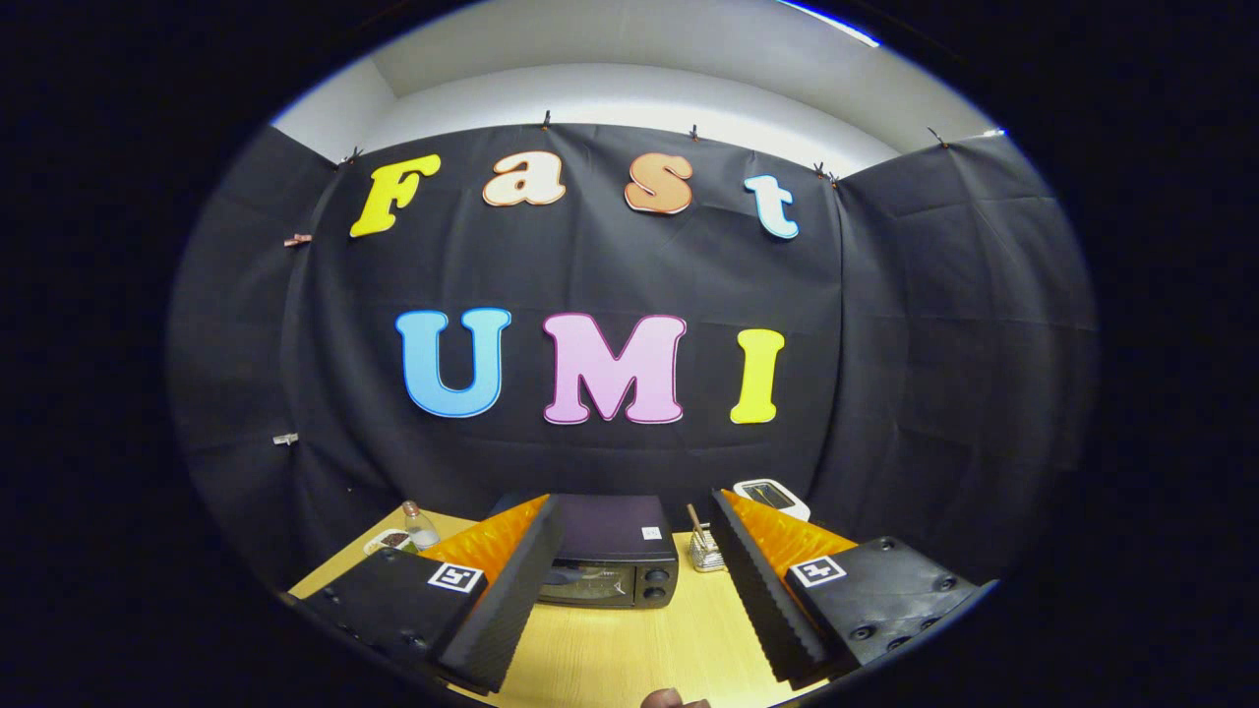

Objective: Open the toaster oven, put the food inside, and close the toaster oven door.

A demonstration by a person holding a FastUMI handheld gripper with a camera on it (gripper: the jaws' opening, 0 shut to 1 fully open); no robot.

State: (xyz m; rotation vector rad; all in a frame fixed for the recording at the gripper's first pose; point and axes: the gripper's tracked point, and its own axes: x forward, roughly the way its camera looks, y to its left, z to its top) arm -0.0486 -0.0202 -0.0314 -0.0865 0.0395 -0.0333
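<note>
Two ribbed black fingers [511,600] of the gripper [629,590] stand spread wide with nothing between them, and beyond them sits the boxy dark toaster oven [615,560] (glass door shut) on the pale wooden table [629,649].

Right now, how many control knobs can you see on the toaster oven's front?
2: both knobs sit side by side on the toaster oven, beyond the open gripper. The left finger may hide more.

gripper view | rides above the fingers | faces toaster oven [615,562] and wall | well back
</note>
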